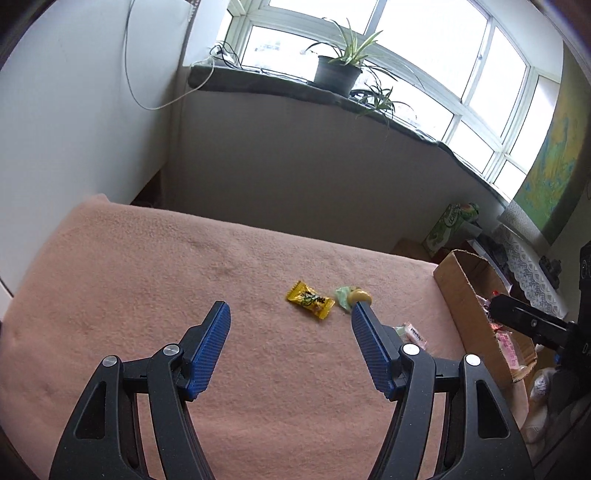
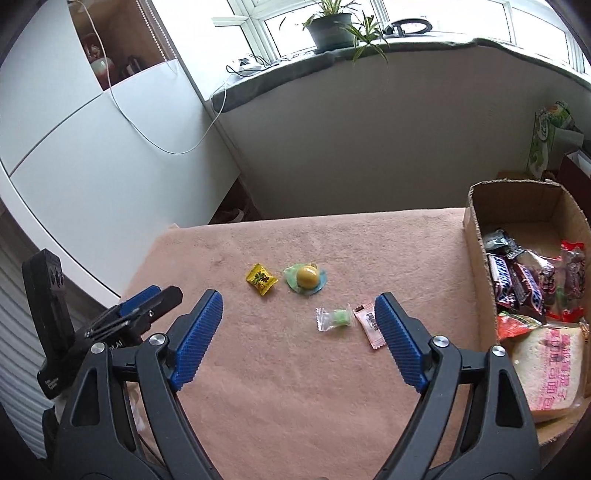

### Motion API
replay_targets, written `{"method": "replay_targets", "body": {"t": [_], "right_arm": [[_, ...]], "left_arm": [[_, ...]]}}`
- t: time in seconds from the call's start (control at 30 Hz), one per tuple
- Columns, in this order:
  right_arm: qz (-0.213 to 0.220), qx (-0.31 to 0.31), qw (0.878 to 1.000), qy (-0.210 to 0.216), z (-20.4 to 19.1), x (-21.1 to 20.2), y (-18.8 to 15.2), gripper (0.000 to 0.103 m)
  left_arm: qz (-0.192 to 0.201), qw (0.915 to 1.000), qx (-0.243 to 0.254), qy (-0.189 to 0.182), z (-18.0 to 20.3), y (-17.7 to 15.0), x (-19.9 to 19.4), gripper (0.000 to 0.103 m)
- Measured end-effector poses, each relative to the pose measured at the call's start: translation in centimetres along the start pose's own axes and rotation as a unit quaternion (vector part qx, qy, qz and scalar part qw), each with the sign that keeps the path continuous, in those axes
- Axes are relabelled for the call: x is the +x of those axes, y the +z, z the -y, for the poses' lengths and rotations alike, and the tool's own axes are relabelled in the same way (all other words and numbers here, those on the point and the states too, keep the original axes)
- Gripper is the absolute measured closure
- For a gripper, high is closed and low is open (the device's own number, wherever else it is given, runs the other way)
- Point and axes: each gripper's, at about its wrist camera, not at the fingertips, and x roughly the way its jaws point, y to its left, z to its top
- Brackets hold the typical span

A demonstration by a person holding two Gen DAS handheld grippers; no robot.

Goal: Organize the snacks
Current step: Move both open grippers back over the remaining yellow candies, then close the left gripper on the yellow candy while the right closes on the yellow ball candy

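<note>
Loose snacks lie on the pink cloth-covered table (image 2: 295, 387): a yellow wrapped candy (image 2: 261, 279) (image 1: 310, 300), a yellow jelly in a green cup (image 2: 306, 279) (image 1: 352, 296), a clear-wrapped green candy (image 2: 335, 318) and a pink wrapped candy (image 2: 369, 324) (image 1: 412, 332). A cardboard box (image 2: 476, 236) (image 1: 469, 291) at the table's right holds several chocolate bars and a bread pack. My left gripper (image 1: 290, 313) is open and empty, short of the yellow candy. My right gripper (image 2: 299, 301) is open and empty, above the green and pink candies.
A windowsill with a potted plant (image 2: 328, 26) runs behind the table. White cabinets (image 2: 92, 166) stand at the left with a hanging cable. A green carton (image 2: 546, 136) and bags stand beyond the box. The left gripper shows in the right wrist view (image 2: 147, 302).
</note>
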Motion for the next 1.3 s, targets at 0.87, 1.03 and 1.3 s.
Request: {"method": "replay_targets", "body": {"t": [0.87, 1.03, 1.3], "right_arm": [[-0.117, 0.045, 0.992, 0.022, 1.7, 15.1, 2.2, 0.048], [-0.12, 0.025, 0.992, 0.006, 1.1, 15.7, 2.1, 0.056], [-0.123, 0.003, 0.992, -0.01, 0.8, 15.5, 2.0, 0.066]], "left_arm": [[-0.076, 0.9951, 0.063, 0.001, 2.8, 0.3, 11.1, 0.046], [-0.079, 0.9948, 0.064, 0.006, 2.7, 0.4, 11.6, 0.051], [-0.075, 0.9957, 0.053, 0.01, 2.1, 0.5, 11.3, 0.069]]}}
